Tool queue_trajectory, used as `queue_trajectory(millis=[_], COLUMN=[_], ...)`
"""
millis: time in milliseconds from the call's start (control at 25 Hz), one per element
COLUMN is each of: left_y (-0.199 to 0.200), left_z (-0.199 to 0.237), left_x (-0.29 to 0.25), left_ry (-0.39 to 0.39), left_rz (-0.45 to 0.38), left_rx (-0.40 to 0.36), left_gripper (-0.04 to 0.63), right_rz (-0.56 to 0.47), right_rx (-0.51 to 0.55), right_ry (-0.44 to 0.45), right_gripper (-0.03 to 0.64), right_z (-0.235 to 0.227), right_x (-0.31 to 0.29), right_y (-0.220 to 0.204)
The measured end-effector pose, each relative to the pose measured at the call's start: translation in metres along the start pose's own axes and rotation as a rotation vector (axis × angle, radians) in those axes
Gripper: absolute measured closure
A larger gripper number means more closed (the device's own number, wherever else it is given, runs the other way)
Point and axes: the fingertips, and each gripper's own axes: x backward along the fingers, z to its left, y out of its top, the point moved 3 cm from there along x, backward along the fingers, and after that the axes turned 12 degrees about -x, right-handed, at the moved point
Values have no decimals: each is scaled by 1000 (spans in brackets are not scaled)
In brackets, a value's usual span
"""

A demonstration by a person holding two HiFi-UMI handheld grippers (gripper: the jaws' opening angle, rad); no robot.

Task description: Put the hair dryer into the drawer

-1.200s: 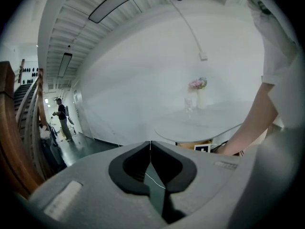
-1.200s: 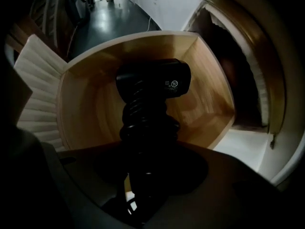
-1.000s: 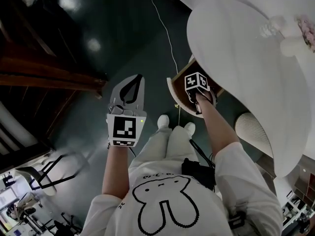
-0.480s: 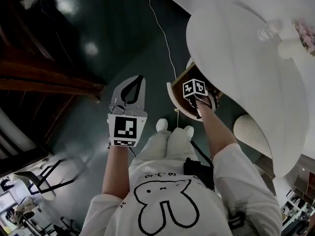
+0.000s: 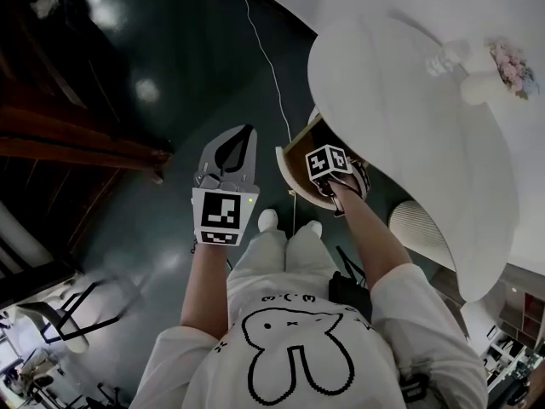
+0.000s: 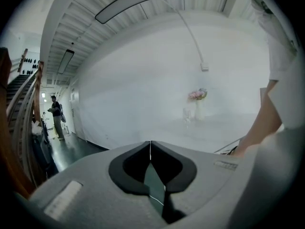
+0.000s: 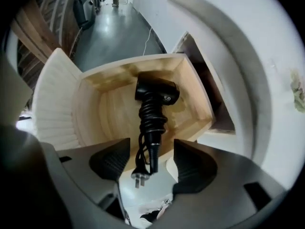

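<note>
Floor (image 5: 170,66) – dark and glossy, spread out under both your tongs, with a thin white cable (image 5: 266,54) running across it beyond the tips of your left tongs.

Desk (image 5: 409,100) – white and curved, on the outer side of your right tongs. It carries a pale vase of pink flowers (image 5: 504,68), well away from both tools.

Drawer (image 7: 190,94) – pale wood with a ribbed white front, pulled out from the desk. It lies straight below your right tongs, which point steeply down into it.

Left tongs (image 6: 150,144) – you hold them out nearly level, off to the side of the drawer. The jaws are pressed together tip to tip with nothing between them.

Right tongs (image 7: 151,149) – the jaws have just been opening and now stand spread wide. The dryer's handle end shows in the gap between them, but neither pad touches it.

Hair dryer (image 7: 155,92) – black and inside the drawer. Its head is at the end far from your right tongs and its handle points back toward them.

Cord (image 7: 150,118) – black and wound around the handle in tight turns, just ahead of your right tongs' tips.

Plug (image 7: 138,179) – two-pronged and loose at the cord's end, seen low in the gap nearer the left-hand pad and clear of it.
</note>
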Motion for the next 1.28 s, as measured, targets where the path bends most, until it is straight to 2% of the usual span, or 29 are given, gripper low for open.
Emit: queue_trajectory(millis=[280,640,960,1280], left_y=[32,62,91,135], left_z=[-2,-2,-9,-10], left_x=[-2,-4,-5,-6], left_ry=[12,48,32,18], left_rz=[-45,-88,-139,-221], left_rx=[9,40,8,-49], left_gripper=[577,577,577,577], right_rz=[-18,-74,-195,-404], right_rx=[-40,-85,-145,-236], right_ry=[88,314,443,513], right_gripper=[348,350,351,353], right_z=[-11,-27,-58,-93], right_x=[32,89,149,216], right_y=[-24,-36,-31,-18])
